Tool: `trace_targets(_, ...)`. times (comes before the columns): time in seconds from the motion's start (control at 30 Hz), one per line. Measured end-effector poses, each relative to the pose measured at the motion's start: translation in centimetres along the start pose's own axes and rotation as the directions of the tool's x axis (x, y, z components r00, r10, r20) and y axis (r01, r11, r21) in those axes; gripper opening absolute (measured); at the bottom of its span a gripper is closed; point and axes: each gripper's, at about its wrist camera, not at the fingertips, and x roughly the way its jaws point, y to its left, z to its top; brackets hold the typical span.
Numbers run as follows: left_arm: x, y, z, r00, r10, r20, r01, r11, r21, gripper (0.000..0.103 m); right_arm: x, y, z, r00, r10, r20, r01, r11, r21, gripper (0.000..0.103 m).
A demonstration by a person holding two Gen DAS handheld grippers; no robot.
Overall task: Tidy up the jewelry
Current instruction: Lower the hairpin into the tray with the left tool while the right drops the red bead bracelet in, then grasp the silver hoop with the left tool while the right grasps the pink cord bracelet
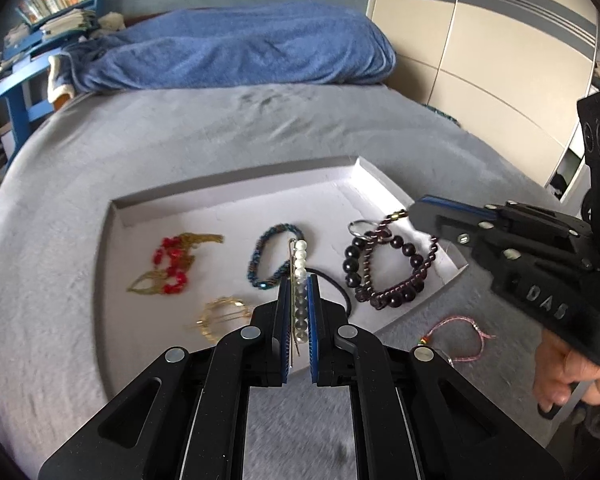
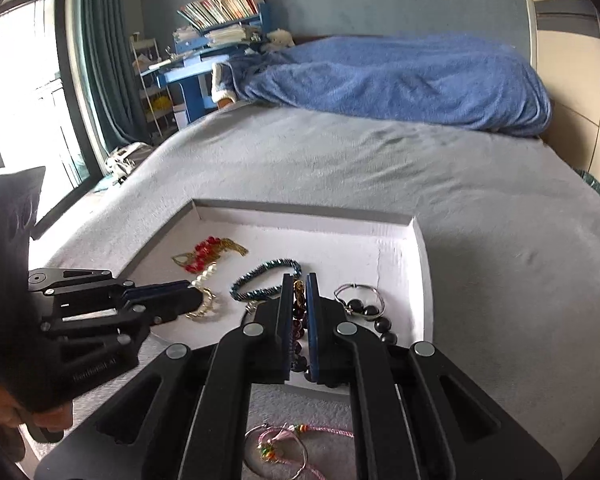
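A white shallow tray (image 1: 236, 194) (image 2: 300, 220) lies on the grey bed. My left gripper (image 1: 299, 280) is shut on a pearl hair pin (image 1: 300, 258), whose pearls stick out past the tips above the tray. The pin's pearls (image 2: 205, 274) also show at the left gripper's tip in the right wrist view. My right gripper (image 2: 299, 278) is shut on a dark red bead bracelet (image 2: 298, 322), its gold clasp at the fingertips. In the tray lie a red-and-gold piece (image 1: 172, 264), a teal bracelet (image 1: 274, 258), a gold clip (image 1: 220, 316) and a black bead bracelet (image 1: 354, 264).
A pink cord bracelet (image 1: 460, 334) (image 2: 284, 438) lies on the bed in front of the tray. A blue blanket (image 1: 236, 48) is heaped at the far end. A wardrobe (image 1: 480, 60) stands to the right, and a blue desk (image 2: 204, 64) with books to the left.
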Motion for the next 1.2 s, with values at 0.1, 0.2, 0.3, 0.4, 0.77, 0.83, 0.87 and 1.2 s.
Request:
trace_targets(0.1, 1.5, -0.7, 0.2, 1.0, 0.001, -0.026, -0.001, 1.0, 0.013, 0.008, 1.3, -0.3, -0.4, 0.999, -0.012, -0.03, 0.012, 1.0, -0.005, 0.006)
trace_targets(0.2, 2.8, -1.1, 0.2, 0.999, 0.008, -0.053, -0.007, 1.0, 0.025, 0.008, 2.1, -0.9, -0.7, 0.998, -0.025, -0.054, 0.024, 1.0, -0.009, 0.006)
trace_targets(0.3, 3.8, -1.4, 0.3, 0.997, 0.015, -0.078, -0.013, 0.999, 0.036, 0.008, 2.8, -1.7, -1.3, 0.996, -0.041, -0.077, 0.041, 0.999, -0.011, 0.006)
trace_targets(0.4, 3.7, -1.7, 0.3, 0.997, 0.017, -0.073, -0.013, 0.999, 0.051, 0.009, 3.0, -2.4, -1.7, 0.995, -0.051, -0.085, 0.051, 0.999, -0.006, 0.006)
trace_targets(0.77, -0.4, -3.1, -1.1, 0.998, 0.028, 0.058, -0.033, 0.996, 0.088, 0.069, -0.5, -3.2, -2.7, 0.998, -0.057, -0.012, 0.057, 0.998, 0.02, 0.027)
trace_targets(0.83, -1.3, -3.2, -1.8, 0.997, 0.025, 0.076, -0.031, 0.996, 0.082, 0.07, -1.1, -3.3, -3.2, 0.998, -0.069, -0.008, 0.069, 0.998, 0.013, 0.031)
trace_targets(0.87, -1.7, -3.2, -2.2, 0.996, 0.024, 0.081, -0.031, 0.997, 0.077, 0.07, -1.6, -3.5, -3.5, 0.997, -0.073, -0.004, 0.073, 0.997, 0.014, 0.035)
trace_targets(1.2, -4.4, -3.6, -6.6, 0.996, -0.015, 0.092, 0.01, 0.998, 0.059, 0.075, -5.8, -5.4, -7.2, 0.995, -0.103, 0.018, 0.101, 0.992, 0.069, 0.05)
